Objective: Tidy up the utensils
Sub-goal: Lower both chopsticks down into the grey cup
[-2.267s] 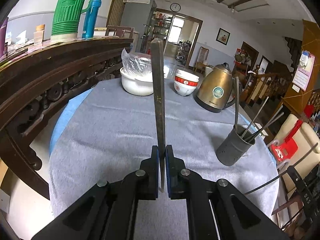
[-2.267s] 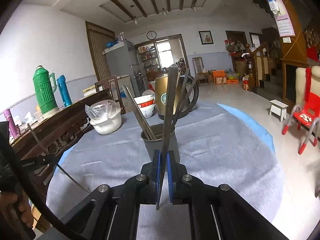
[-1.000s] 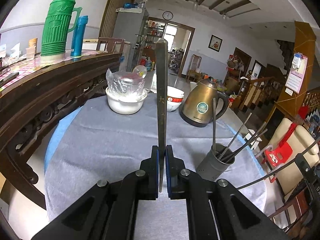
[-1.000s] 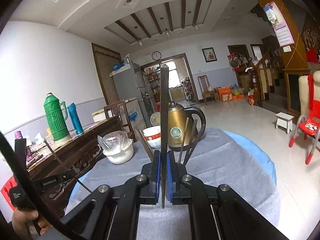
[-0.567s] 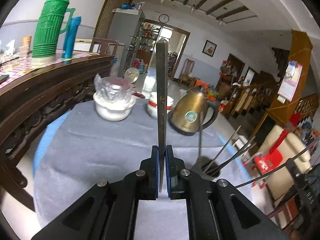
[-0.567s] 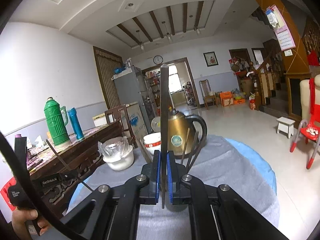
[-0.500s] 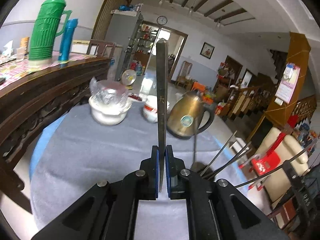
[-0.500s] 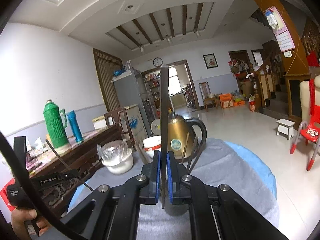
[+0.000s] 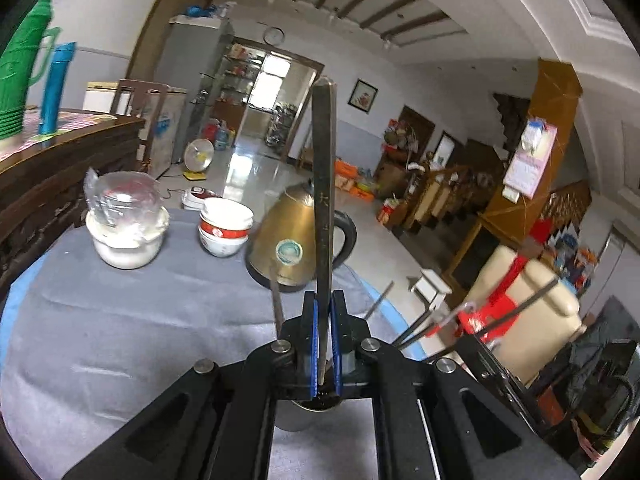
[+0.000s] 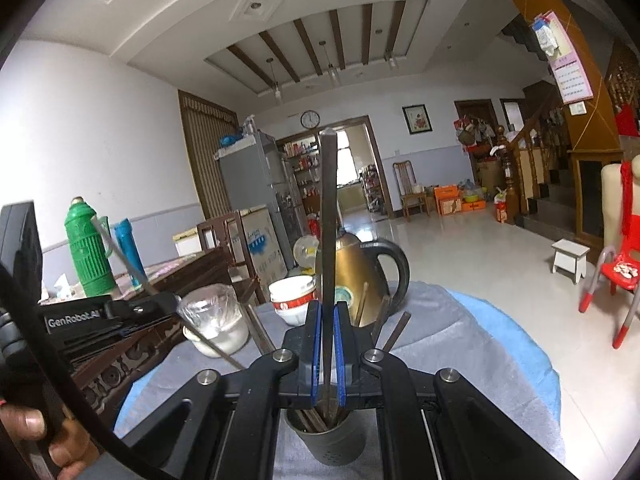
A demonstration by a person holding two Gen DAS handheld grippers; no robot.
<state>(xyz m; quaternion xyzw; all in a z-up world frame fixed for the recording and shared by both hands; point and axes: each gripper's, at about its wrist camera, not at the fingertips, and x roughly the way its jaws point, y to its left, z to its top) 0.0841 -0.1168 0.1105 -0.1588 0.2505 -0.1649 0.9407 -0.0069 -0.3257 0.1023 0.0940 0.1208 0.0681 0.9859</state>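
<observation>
My left gripper [image 9: 324, 340] is shut on a dark metal chopstick [image 9: 323, 184] that stands upright between its pads. The grey utensil holder [image 9: 304, 412] sits right below that gripper, mostly hidden by it. My right gripper [image 10: 327, 344] is shut on a second dark chopstick [image 10: 329, 216], upright, its lower end inside the grey utensil holder [image 10: 332, 440]. Several other chopsticks [image 10: 394, 330] lean in the holder. The left gripper also shows in the right wrist view [image 10: 120, 308], at the left with its chopstick slanting.
On the round table with a grey cloth [image 9: 120, 320] stand a gold kettle [image 9: 292, 240], stacked red-and-white bowls [image 9: 225, 226] and a plastic-covered white bowl [image 9: 126, 224]. A dark carved wooden cabinet [image 9: 52, 168] lies left. A cream chair [image 9: 520, 312] stands right.
Both grippers have moved over the utensil holder, which now sits directly under them. The right chopstick's lower end has gone down into the holder. Both stay shut on their chopsticks.
</observation>
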